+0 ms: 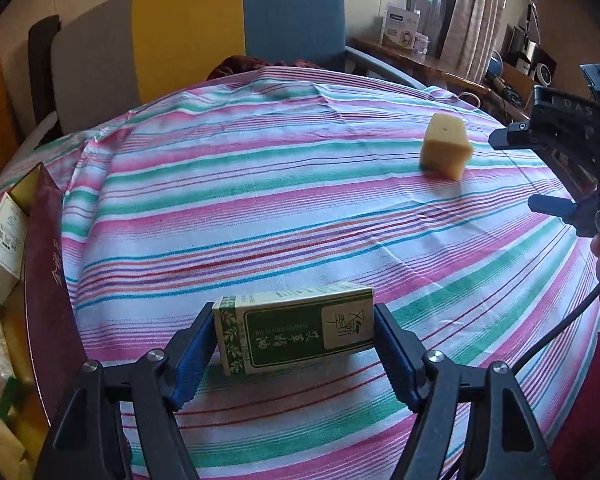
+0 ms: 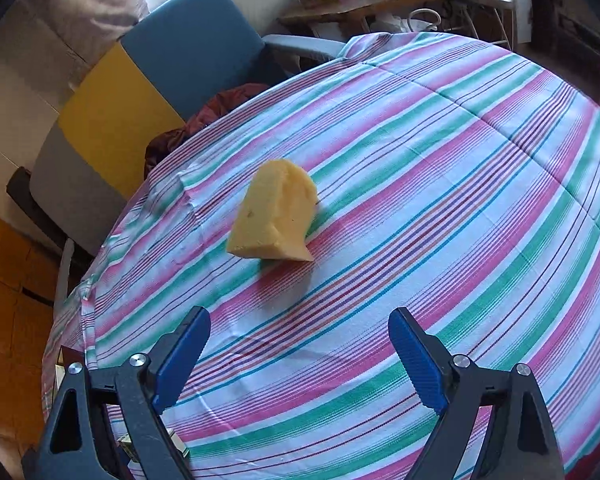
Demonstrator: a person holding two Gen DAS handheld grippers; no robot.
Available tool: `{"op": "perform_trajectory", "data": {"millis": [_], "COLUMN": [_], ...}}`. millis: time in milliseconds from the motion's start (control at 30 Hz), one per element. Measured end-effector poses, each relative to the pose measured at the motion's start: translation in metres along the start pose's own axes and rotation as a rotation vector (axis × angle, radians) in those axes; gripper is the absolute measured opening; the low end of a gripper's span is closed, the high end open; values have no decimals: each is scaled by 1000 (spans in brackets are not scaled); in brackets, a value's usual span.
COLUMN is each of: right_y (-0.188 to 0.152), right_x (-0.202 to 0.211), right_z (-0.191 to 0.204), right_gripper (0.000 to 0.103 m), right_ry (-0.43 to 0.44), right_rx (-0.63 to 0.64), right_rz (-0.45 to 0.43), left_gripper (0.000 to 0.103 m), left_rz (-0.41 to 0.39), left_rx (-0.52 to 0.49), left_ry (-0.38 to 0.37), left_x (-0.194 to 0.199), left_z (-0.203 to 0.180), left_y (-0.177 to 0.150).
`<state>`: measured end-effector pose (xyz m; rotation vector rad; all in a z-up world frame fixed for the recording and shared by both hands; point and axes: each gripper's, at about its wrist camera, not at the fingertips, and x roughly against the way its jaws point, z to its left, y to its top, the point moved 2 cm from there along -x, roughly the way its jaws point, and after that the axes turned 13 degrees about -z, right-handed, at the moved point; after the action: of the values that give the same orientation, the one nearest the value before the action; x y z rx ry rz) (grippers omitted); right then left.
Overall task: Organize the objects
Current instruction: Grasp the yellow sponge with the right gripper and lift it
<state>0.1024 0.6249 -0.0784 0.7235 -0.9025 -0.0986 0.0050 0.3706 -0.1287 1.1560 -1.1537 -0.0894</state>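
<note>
My left gripper is shut on a green and cream carton. Its blue pads press on the carton's two short ends, and the carton hangs just over the striped tablecloth. A yellow sponge wedge lies on the cloth at the far right. In the right wrist view the wedge sits ahead of my right gripper, which is open with only cloth between its fingers. That gripper also shows at the right edge of the left wrist view, close to the wedge.
A dark red open box stands at the table's left edge, with a white carton and other packets inside. A grey, yellow and blue chair stands behind the table. A cluttered wooden side table is beyond it.
</note>
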Motion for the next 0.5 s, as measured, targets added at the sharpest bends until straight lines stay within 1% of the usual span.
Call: {"op": "perform_trajectory", "data": {"millis": [100,200,267,333,467,500], "right_y": [6,20,32,40,50,50], "right_x": [0,-11,-26,-46,-83,-91], "right_z": [4,14,22,29,40,42], "right_gripper": [91,91,93,93,93,93], "right_ry": [1,-16,-46,-73,-144,-157], "right_rx": [-4,6,20,30,68,80], "right_rz": [-6,-23,-27,-13,5,12], "left_gripper": [76,76,76,75,75,75], "left_rz": [-13,-14,-13,-10,18,16], "left_rx": [-2,-7,-4,0,18,9], "left_ry": [1,1,-2,-5,-7,-3], "left_x": [1,2,3,3,0,0], "left_z": [3,2,2,2,4,3], "left_y": [-2,-5,-6,-7,-10,-12]}}
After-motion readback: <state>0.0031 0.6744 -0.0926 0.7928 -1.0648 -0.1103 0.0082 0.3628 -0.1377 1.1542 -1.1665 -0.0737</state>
